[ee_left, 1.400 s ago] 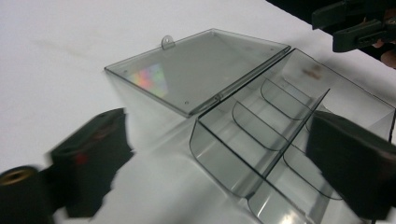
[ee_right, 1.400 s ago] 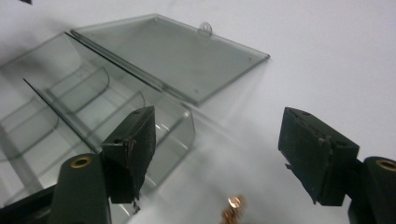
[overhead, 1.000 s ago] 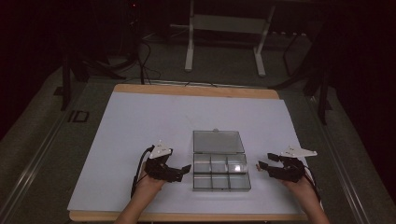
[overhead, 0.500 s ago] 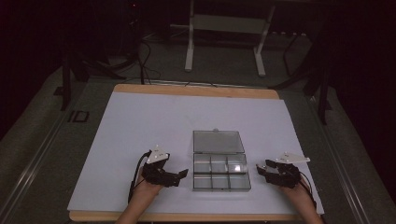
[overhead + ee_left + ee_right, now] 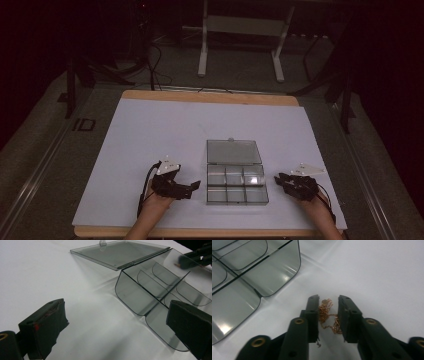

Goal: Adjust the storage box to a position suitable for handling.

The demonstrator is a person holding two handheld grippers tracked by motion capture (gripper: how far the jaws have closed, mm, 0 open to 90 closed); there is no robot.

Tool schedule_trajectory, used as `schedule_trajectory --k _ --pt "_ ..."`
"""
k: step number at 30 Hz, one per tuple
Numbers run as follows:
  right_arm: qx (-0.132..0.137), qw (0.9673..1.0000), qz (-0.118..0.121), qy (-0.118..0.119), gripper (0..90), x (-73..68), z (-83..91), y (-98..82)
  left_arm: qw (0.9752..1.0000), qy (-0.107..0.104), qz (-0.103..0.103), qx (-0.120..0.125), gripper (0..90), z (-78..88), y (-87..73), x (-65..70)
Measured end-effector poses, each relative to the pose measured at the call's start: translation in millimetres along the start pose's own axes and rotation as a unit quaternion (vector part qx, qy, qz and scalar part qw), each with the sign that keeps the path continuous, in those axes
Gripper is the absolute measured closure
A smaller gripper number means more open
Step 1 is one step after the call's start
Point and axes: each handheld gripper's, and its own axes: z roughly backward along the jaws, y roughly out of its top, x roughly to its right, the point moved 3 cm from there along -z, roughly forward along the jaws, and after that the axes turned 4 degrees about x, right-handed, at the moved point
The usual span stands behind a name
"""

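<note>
A clear plastic compartment box (image 5: 237, 203) lies open near the table's front, its lid (image 5: 234, 151) flat behind it, its several cells empty. My left gripper (image 5: 192, 186) rests just left of the box, jaws wide open with nothing between them; in the left gripper view (image 5: 117, 309) the box wall (image 5: 136, 296) is close ahead. My right gripper (image 5: 279, 179) sits just right of the box. In the right gripper view (image 5: 328, 299) its jaws stand a narrow gap apart, closed on a bunched gold chain (image 5: 327, 315) with a small round pendant.
The white table top (image 5: 165, 135) stretches free to the left and behind the box. A wooden edge (image 5: 210, 96) borders the far side. Stand legs (image 5: 202, 45) and cables lie on the dark floor beyond. The box corner (image 5: 277, 272) lies left of the right gripper.
Both hands have drawn slightly back toward the near table edge. The box has stayed in place.
</note>
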Motion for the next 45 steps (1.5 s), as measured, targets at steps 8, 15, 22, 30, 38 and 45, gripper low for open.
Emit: schedule_trajectory --k 8,15,22,30,38,45 --pt "-0.005 0.9999 0.011 -0.002 86.2 -0.3 -2.3 3.1 0.9999 0.002 -0.005 0.009 3.4 0.8 -0.8 -0.2" --pt "0.004 1.0000 0.003 0.001 86.4 2.1 1.7 6.4 0.9999 0.005 -0.006 0.010 3.4 1.2 -1.8 -1.8" --pt "0.025 0.9997 -0.003 0.002 86.4 4.3 14.7 15.5 0.9997 0.012 -0.012 0.018 3.3 0.8 -3.4 -3.2" --pt "0.047 0.9988 -0.006 0.006 86.4 4.6 30.1 28.3 0.9996 0.015 -0.017 0.018 3.3 0.8 -4.6 -4.4" --pt "0.067 0.9977 0.001 0.009 86.4 1.6 46.5 42.7 0.9995 0.017 -0.016 0.021 3.4 1.1 -5.1 -5.6" --pt "0.082 0.9964 0.009 0.019 86.4 -5.1 58.0 56.8 0.9994 0.016 -0.017 0.024 3.3 1.2 -5.5 -5.5"
